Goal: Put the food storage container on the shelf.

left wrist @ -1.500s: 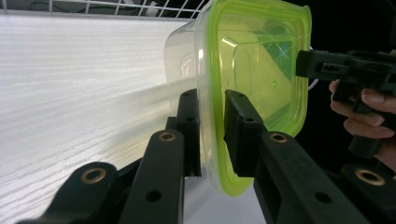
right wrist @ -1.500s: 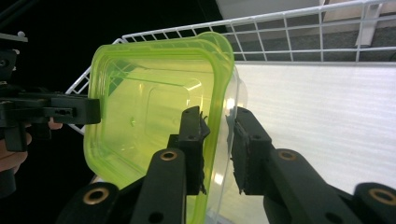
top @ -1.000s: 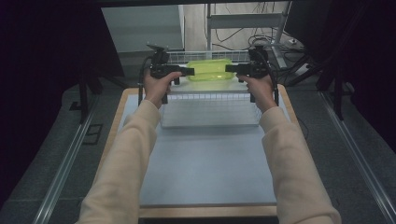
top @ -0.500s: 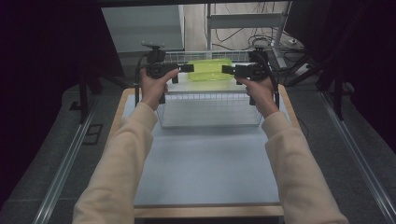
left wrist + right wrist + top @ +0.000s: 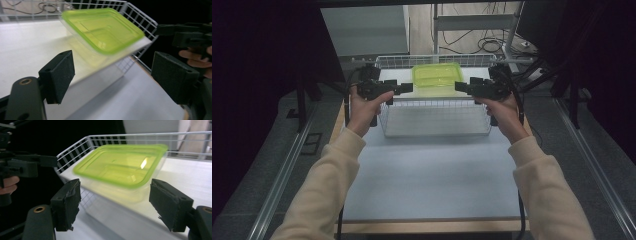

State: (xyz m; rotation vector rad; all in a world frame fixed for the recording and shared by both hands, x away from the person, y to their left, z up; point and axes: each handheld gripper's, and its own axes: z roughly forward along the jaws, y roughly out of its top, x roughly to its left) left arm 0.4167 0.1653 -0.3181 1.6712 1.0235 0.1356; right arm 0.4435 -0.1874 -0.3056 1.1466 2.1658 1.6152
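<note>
So I had my left gripper (image 5: 408, 88) and right gripper (image 5: 459, 86) up on either side of the green-lidded container (image 5: 438, 78), both with jaws spread wide and gripping nothing. The container sat inside the white wire basket (image 5: 435, 119), toward its far end, on the table (image 5: 432, 175). Neither gripper touched it.

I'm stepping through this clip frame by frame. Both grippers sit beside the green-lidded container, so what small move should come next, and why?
Probably retreat a little farther. The container rests in the wire basket, apart from both tools. The left gripper and right gripper flank it with jaws open, holding nothing. If a grasp is meant instead, they should close in on its two short sides.
</note>
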